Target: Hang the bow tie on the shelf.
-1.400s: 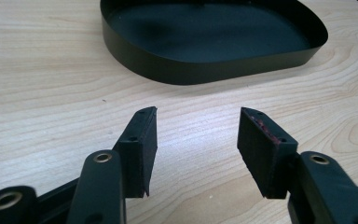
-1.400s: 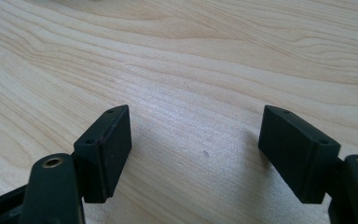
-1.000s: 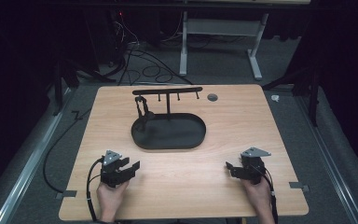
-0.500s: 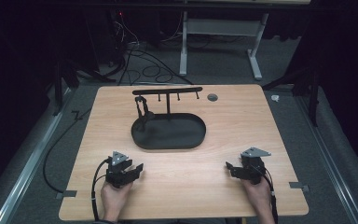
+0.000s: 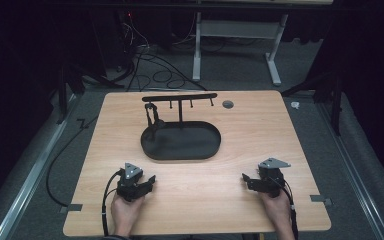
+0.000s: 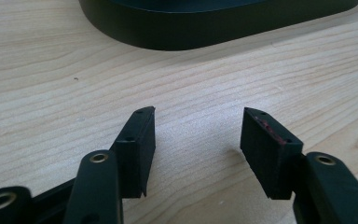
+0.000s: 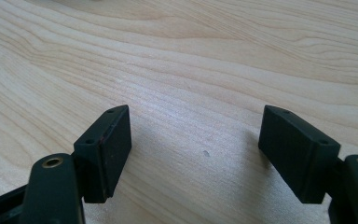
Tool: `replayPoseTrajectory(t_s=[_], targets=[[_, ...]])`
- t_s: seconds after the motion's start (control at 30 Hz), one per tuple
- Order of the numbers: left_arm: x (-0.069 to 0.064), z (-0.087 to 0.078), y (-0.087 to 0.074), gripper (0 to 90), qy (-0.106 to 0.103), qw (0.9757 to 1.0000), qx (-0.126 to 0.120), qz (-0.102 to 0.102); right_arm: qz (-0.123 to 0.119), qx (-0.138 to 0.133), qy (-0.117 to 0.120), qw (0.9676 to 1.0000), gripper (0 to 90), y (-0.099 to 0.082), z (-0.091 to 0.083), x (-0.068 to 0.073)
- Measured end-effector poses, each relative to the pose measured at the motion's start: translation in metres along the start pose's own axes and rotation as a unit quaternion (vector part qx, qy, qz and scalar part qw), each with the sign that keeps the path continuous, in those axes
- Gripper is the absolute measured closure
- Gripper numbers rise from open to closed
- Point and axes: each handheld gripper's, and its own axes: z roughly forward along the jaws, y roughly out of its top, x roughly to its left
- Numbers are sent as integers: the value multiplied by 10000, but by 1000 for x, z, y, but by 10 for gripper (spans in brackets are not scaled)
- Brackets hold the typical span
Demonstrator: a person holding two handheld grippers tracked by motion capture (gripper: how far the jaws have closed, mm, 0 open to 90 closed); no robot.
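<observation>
A black oval tray (image 5: 180, 147) lies mid-table, and a black T-shaped rack (image 5: 180, 97) with small hooks rises from its far side. A dark jointed piece (image 5: 152, 120) hangs from the rack's left end into the tray. My left gripper (image 5: 149, 183) rests near the front left of the table, pointing right and towards the tray. It is open with nothing between its fingers, and its jaws have just been opening slightly. In the left gripper view, the left gripper (image 6: 198, 126) faces the tray's wall (image 6: 205, 32). My right gripper (image 5: 246, 179) (image 7: 193, 123) rests front right, open over bare wood.
The light wooden table (image 5: 260, 135) has a small dark round spot (image 5: 227, 104) near its far edge. Cables (image 5: 145, 55) lie on the floor behind it, beside a white desk frame (image 5: 240, 35). A metal rail (image 5: 35, 170) runs along the left side.
My left gripper has shifted a little to the right. The right gripper has kept still.
</observation>
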Motion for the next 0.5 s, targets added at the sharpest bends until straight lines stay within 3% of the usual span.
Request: replayPoseTrajectory(t_s=[0.07,0.13,0.5], targets=[[-5,2,-1,440,144,9997,-28,211,-2,-2,5,10000,267,0,0,0],[-7,2,-1,436,195,9994,-2,278,4,3,4,10000,267,0,0,0],[-7,3,-1,383,182,9995,11,268,6,4,1,10000,267,0,0,0]])
